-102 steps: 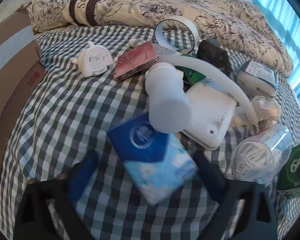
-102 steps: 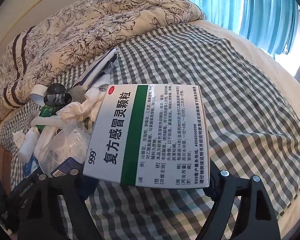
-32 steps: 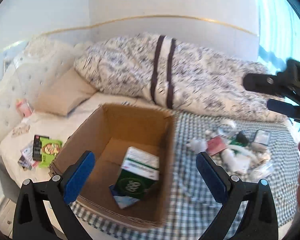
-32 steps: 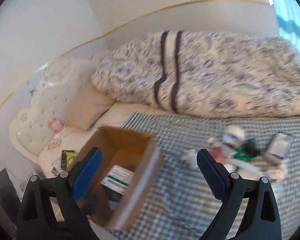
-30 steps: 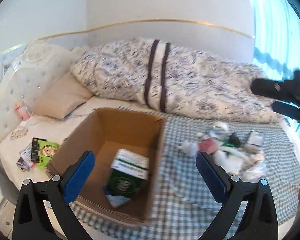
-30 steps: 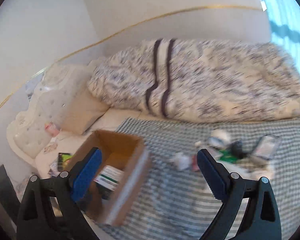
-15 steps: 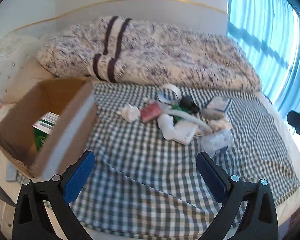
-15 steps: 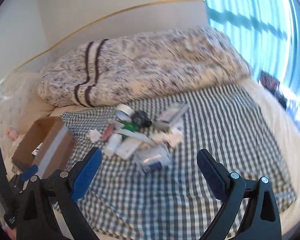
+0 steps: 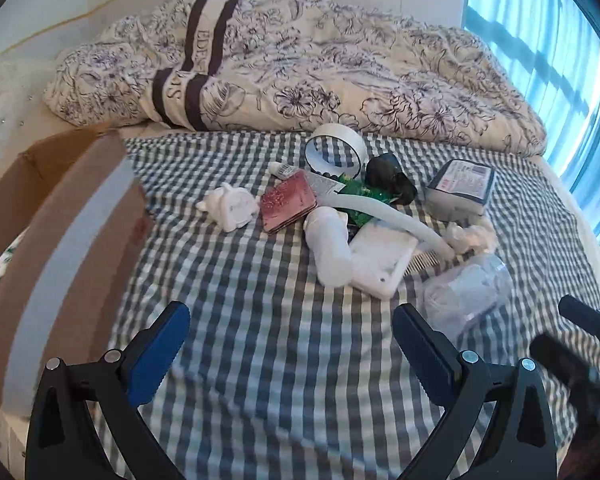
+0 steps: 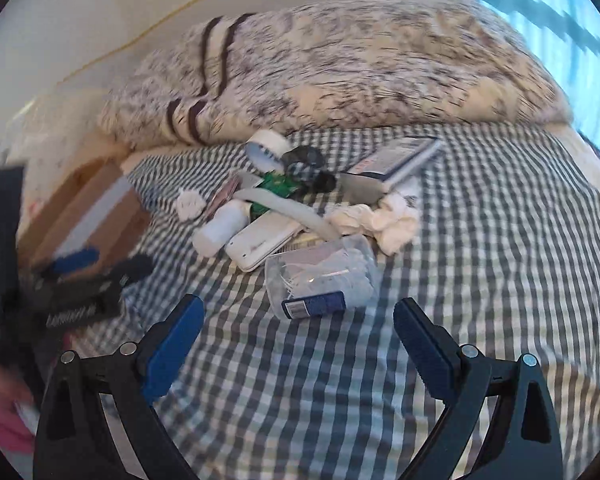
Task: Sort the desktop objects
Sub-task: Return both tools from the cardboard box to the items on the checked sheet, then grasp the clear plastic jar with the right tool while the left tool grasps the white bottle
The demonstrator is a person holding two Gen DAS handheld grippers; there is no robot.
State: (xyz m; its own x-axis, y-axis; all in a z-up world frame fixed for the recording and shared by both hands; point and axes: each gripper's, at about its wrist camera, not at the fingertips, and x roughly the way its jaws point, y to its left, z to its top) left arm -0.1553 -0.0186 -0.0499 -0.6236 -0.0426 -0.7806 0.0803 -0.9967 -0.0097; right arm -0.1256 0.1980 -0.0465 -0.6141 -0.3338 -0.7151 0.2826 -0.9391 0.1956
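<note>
Bed with checked sheet. Both grippers spread, empty. Clear tub lies on its side, long axis crosswise, just above the right gripper, centre frame; left gripper sits farther off. I judge right nearer.

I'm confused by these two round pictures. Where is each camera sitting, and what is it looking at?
Left wrist: sits on the left claw, open, looking across the checked cloth at the pile, cardboard box beside.
Right wrist: sits on the right claw, open, nearest the clear jar.
Both show the jar, tape roll and quilt; each glimpses the other claw.
</note>
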